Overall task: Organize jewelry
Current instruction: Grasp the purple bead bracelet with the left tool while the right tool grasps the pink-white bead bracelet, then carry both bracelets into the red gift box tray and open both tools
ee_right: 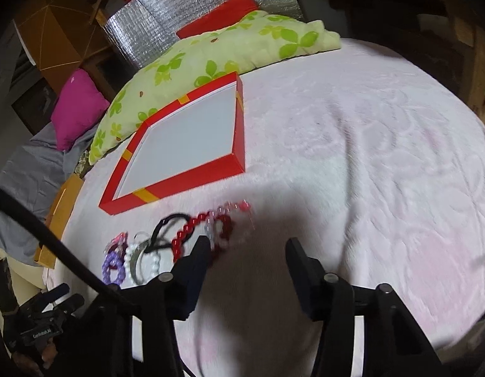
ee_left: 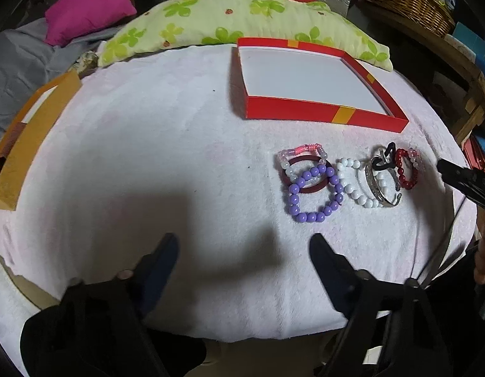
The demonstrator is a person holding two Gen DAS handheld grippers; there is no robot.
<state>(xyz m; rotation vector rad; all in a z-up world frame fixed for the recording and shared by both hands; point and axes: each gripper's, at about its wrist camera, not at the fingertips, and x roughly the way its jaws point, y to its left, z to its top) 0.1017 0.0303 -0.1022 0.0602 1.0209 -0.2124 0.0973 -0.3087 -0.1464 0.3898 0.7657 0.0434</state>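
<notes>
Several bracelets lie in a tight row on a pale pink fleece blanket (ee_left: 148,144), just in front of a shallow red box (ee_left: 321,114) whose inside is plain white and whose walls carry yellow bands. At the row's left end a purple bead bracelet (ee_left: 314,196) overlaps a dark red ring (ee_left: 308,188) and a string of clear and pink beads (ee_left: 300,154). Beside them sits a white bead bracelet (ee_left: 355,185), crossed by a silver bangle (ee_left: 376,185) and a black elastic loop (ee_left: 388,154). At the right end, nearest the blanket's right edge, lies a red bead bracelet (ee_left: 407,172) with some clear beads in it.

The left claw (ee_left: 242,245) hangs over bare blanket at the near edge, its 2 black fingers spread wide with nothing between them; the purple bracelet lies just beyond its right finger. The right claw (ee_right: 247,245) stands spread with only blanket in its gap; its left finger (ee_right: 200,248) overlaps the red bead bracelet in the right wrist view, and contact cannot be told through the blur. A green-flowered pillow (ee_left: 211,19) lies along the blanket's far edge behind the box, with a magenta cushion (ee_left: 88,6) past the far left corner.
</notes>
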